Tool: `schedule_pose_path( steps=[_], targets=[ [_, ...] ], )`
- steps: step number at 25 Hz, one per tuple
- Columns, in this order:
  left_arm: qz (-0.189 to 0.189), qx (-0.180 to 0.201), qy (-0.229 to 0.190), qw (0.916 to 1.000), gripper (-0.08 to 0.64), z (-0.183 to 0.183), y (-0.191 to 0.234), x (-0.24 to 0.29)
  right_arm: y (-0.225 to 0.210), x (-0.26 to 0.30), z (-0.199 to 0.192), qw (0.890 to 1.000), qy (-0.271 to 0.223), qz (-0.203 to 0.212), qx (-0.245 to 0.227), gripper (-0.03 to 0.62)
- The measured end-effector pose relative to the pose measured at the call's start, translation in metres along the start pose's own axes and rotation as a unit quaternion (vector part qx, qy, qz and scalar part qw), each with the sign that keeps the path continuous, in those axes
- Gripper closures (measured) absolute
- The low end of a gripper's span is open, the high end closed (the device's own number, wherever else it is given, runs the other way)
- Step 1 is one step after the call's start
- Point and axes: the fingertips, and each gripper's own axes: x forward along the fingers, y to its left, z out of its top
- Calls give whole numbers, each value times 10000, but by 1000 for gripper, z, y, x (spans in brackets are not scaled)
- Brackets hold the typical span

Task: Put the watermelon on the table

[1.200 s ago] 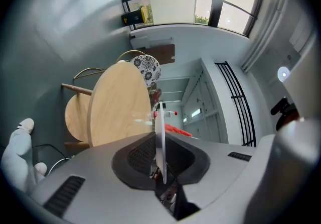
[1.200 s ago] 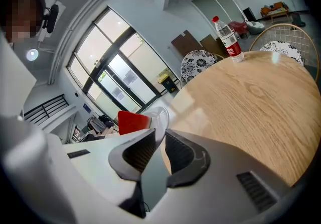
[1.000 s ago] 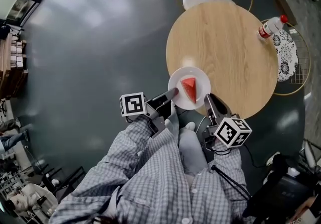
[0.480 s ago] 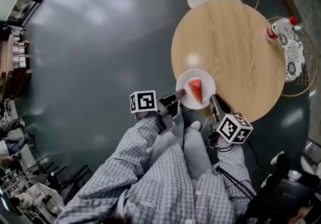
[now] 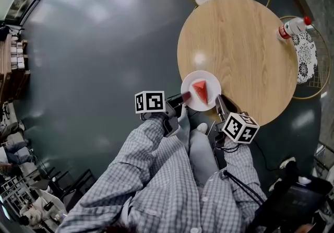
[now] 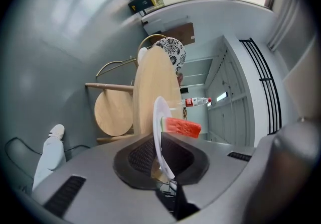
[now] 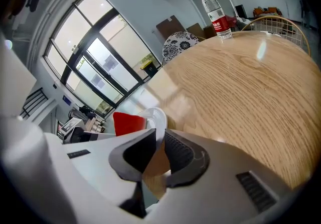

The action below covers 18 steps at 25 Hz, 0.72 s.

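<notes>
A grey floor [image 5: 104, 44] spreads under a round wooden bench [image 5: 245, 44], with patterned chairs [image 5: 305, 57] tucked behind it. The person in checked sleeves [image 5: 156, 174] leans in, both forearms reaching forward and down. The left gripper [image 5: 180, 102] is pinched tight on the near-left rim of a white plate [image 5: 192, 100]. The right gripper [image 5: 219, 102] has the opposite rim between its jaws, which are closing on it. The plate sits over the bench's near edge — whether it rests there I can't tell. The watermelon [image 5: 200, 91] wedge lies on it. A bottle [image 5: 291, 28] stands at the far rim.
</notes>
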Motion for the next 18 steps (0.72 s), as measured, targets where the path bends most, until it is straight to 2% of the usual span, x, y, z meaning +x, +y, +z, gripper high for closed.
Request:
schedule_pose_path(
  steps=[6,15,18],
  targets=[
    [114,86,-38,9999,529,5,-3,3,-6,2,-4,9999,10,-108,123,531],
    [217,67,-10,9997,535,9,-2,5,-9,3,5,9995,37,-301,-60,529],
    [219,42,0,9998,535,9,0,7,-8,-1,18,9980,-45,-359,-514,529]
  ],
)
